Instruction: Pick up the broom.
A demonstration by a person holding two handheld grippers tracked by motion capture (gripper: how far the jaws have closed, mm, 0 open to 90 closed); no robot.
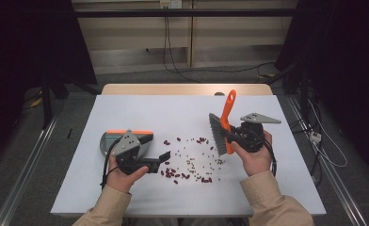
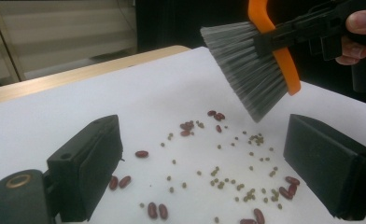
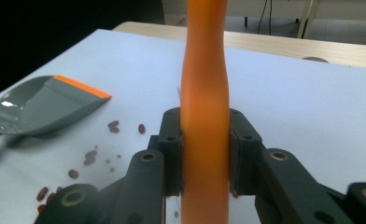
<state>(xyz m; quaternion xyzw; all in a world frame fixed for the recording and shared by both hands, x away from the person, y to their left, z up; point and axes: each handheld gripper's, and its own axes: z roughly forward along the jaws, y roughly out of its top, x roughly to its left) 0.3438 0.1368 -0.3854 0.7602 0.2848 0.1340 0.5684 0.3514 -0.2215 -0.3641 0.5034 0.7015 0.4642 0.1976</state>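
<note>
One brush (image 1: 223, 126), one dustpan (image 1: 126, 140) and two hand-held grippers are on record. The right hand-held gripper (image 1: 230, 136) is clamped tight on the brush's orange handle (image 3: 204, 116), holding the grey bristles tilted just above the white tabletop (image 1: 140, 113). The left hand-held gripper (image 1: 164, 157) stands wide apart with nothing between its jaws, beside the grey dustpan with its orange lip, which lies flat at the left. Red beans (image 1: 174, 175) and smaller green beans (image 2: 249, 193), too many to count exactly, lie scattered between the two grippers.
</note>
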